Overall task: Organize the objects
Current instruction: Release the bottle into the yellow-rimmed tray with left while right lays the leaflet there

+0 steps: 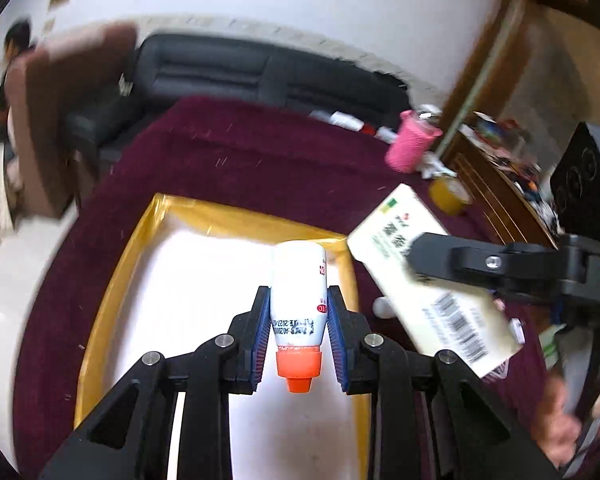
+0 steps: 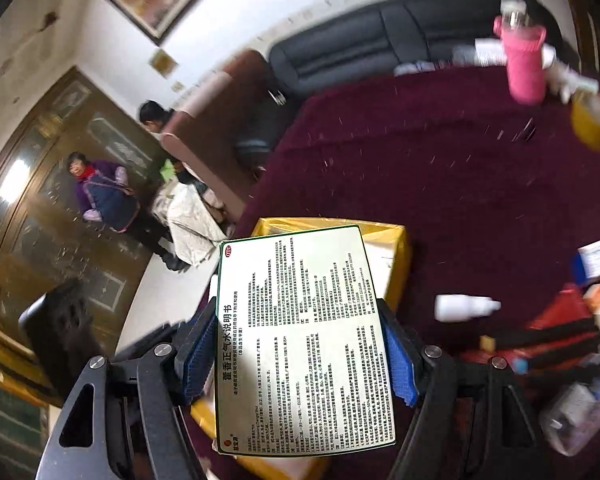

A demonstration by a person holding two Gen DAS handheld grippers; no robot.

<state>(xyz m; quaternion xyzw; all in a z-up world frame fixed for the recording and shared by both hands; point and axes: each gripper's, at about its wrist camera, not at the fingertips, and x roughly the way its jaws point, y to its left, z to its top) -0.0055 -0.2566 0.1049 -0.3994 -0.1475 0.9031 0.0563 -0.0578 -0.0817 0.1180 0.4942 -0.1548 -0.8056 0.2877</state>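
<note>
Jaws of left gripper (image 1: 298,320) clench an orange-capped white bottle (image 1: 299,300) over the yellow tray (image 1: 112,280); right gripper (image 2: 300,344) jaws grasp a medicine box (image 2: 300,340). Only the right wrist view shows its printed leaflet side.

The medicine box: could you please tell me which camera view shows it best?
The right wrist view: the medicine box fills the centre, its printed face sharp between the right gripper's blue pads. The left wrist view shows the box blurred at the right, with its barcode, partly covered by that gripper's finger.
</note>
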